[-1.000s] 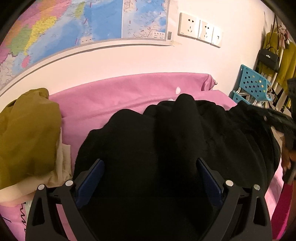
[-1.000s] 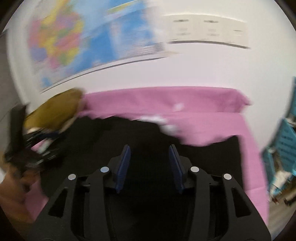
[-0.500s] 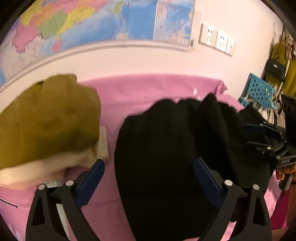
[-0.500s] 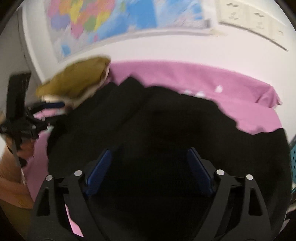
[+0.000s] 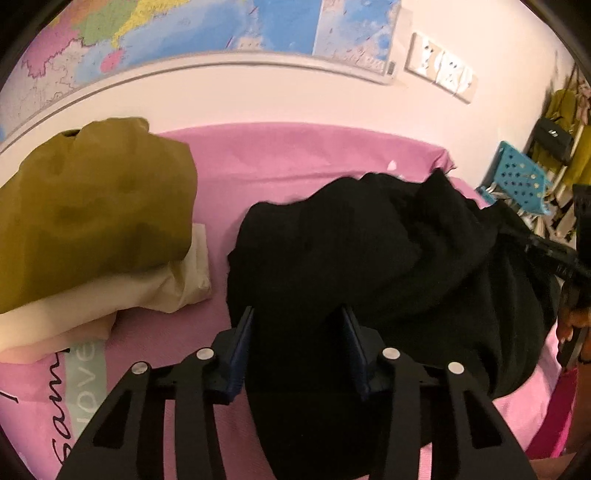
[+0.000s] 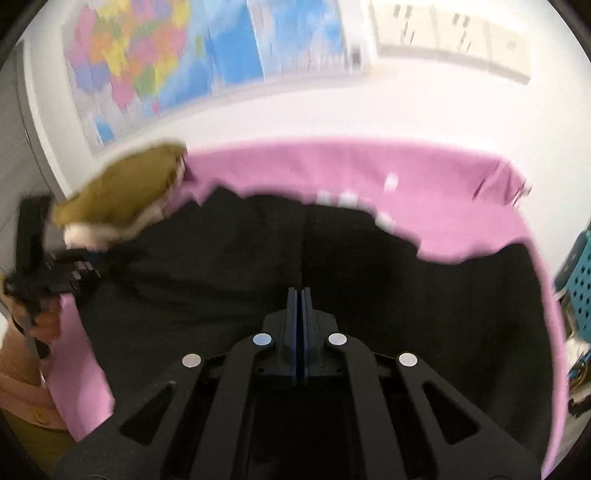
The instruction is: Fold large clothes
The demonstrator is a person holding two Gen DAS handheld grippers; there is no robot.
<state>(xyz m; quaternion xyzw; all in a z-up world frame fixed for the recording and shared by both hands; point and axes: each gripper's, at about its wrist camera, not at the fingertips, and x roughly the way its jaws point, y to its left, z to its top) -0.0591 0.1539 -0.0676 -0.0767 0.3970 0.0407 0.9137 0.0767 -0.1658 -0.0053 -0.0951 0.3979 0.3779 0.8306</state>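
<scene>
Left gripper has just been closing and now has a fat bunch of the black garment squeezed between its blue pads, so it's clamped on the fabric near its left edge. Right gripper has snapped fully together too, pads meeting flat right over the dark cloth; can't honestly tell if any fabric is pinched in there or if it's just shut on nothing.

That black garment is spread in a rumpled heap across the pink bedsheet. Just to its left sits a folded stack, an olive garment on top of a cream one. Behind the bed there's a wall map, some wall sockets, and a blue perforated crate off to the right.
</scene>
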